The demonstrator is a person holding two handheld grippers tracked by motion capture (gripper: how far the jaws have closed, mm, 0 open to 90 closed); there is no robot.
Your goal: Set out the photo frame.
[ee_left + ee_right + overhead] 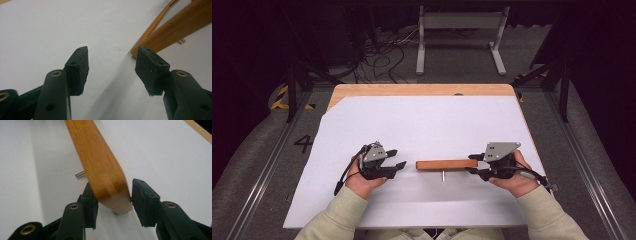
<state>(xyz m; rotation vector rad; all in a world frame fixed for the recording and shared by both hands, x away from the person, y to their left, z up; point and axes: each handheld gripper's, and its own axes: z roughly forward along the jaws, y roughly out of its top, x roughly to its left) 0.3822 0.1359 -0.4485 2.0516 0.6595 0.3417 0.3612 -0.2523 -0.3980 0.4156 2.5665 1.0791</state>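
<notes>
The right gripper (pixel 476 164) stands at one end of a wooden hanger (pixel 446 164) that lies flat on the white sheet (pixel 422 120) covering the table (pixel 422 90), a little nearer the person than its middle; the jaws sit either side of the hanger's end, close against the wood, and in the right gripper view that end (pixel 113 192) fills the gap between the two pads, so the jaws look closed on it, or very nearly so, though I cannot tell how firmly; taking it by the tip, I judge, leaves the long arm free to be lifted or swung.

The left gripper (pixel 396 160) rests on the sheet just beside the hanger's other end, apart from it; its jaws are spread wide with nothing between them, and in the left gripper view the hanger (pixel 172 31) runs away past the right-hand pad (pixel 151 71); this looks like a waiting posture, ready to take the free end if two holds are wanted.

The hanger is warm orange-brown wood with a smooth varnished face and rounded edges; the tip in the jaws shows paler bare end grain and a visible joint line; a short metal stub (pixel 442 175), probably the hook's shank, pokes out from its middle toward the person; in the high view it reads as a straight bar.
</notes>
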